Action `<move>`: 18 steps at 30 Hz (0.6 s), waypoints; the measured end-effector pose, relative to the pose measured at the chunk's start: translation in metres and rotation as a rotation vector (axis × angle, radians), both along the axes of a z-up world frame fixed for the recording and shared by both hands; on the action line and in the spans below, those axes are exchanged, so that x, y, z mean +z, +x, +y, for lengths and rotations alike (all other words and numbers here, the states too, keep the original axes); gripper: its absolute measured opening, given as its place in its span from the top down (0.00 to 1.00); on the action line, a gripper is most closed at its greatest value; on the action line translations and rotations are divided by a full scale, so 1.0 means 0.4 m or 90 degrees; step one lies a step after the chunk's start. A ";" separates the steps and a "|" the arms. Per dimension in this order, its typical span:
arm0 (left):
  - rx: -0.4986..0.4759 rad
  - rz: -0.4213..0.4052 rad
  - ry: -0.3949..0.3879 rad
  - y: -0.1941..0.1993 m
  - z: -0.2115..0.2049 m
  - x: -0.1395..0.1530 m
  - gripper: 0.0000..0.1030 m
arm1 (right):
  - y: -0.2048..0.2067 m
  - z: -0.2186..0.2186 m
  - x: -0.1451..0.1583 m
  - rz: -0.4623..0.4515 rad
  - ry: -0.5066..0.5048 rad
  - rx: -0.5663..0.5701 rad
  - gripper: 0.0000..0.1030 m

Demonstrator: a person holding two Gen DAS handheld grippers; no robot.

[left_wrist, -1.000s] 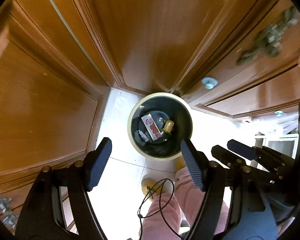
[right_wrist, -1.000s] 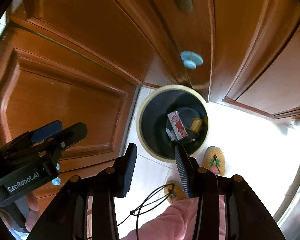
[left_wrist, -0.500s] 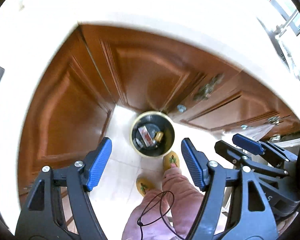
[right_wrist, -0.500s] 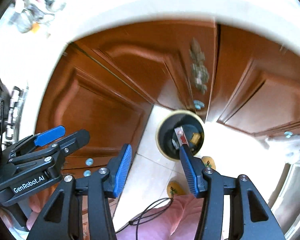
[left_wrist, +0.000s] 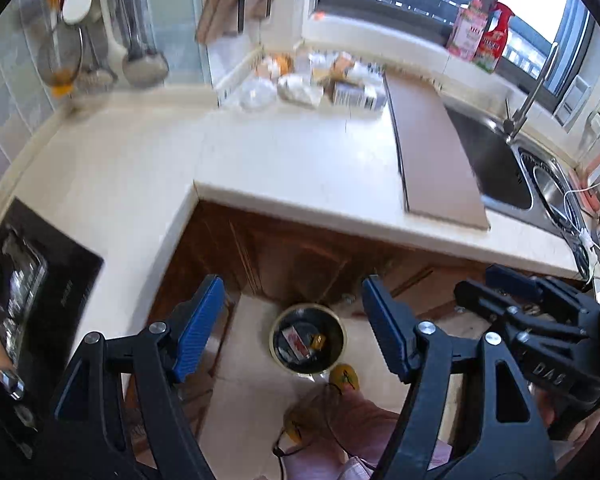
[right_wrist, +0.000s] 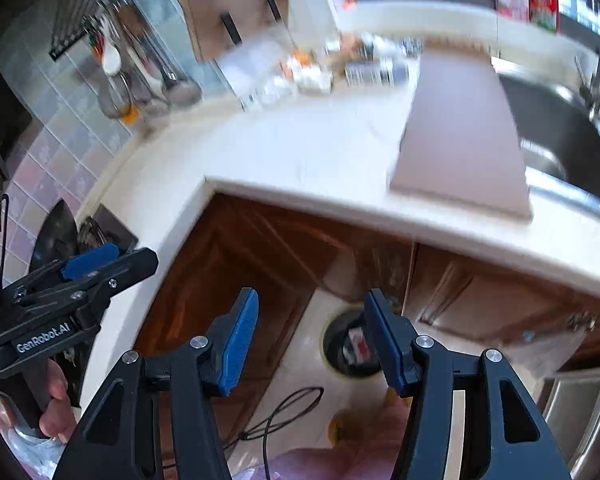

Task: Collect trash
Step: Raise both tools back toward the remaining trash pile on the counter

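Both grippers hung released & empty: left gripper [left_wrist: 290,330], right gripper [right_wrist: 310,338], jaws apart, prob. ready for the next grab. Below them the bin [left_wrist: 307,338] sat on the floor by the cabinets w/ trash inside. Remaining trash pile [left_wrist: 312,80] lay at the back of the counter [left_wrist: 292,160], near the window.

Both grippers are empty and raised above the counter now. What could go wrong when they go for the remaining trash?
1. The trash pile lies at the far back of the counter, and the views are blurred, so a grasp could miss.
2. The trash bin stands on the floor close to the person's slippers; dropped pieces might land outside it.
3. The dangling cable could snag.
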State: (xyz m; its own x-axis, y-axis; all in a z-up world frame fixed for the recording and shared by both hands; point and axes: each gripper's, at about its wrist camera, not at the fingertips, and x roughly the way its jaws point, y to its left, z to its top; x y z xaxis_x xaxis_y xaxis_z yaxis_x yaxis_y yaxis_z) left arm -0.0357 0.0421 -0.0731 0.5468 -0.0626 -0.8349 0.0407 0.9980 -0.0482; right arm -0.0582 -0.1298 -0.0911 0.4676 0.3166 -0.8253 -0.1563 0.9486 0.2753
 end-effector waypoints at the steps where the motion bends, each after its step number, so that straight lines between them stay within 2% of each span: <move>1: -0.001 -0.006 0.002 0.008 0.001 0.014 0.33 | 0.009 -0.005 0.028 -0.011 -0.003 -0.003 0.44; 4: -0.003 -0.028 0.011 0.040 -0.002 0.062 0.33 | 0.048 -0.030 0.105 -0.032 0.001 -0.005 0.44; 9: 0.002 -0.054 0.043 0.123 -0.028 0.125 0.33 | 0.154 -0.055 0.165 -0.056 -0.004 0.007 0.42; 13: 0.016 -0.058 0.058 0.246 -0.050 0.155 0.33 | 0.290 -0.097 0.194 -0.066 -0.007 0.032 0.40; 18: 0.024 -0.045 0.073 0.423 -0.081 0.149 0.33 | 0.511 -0.154 0.203 -0.064 -0.016 0.069 0.28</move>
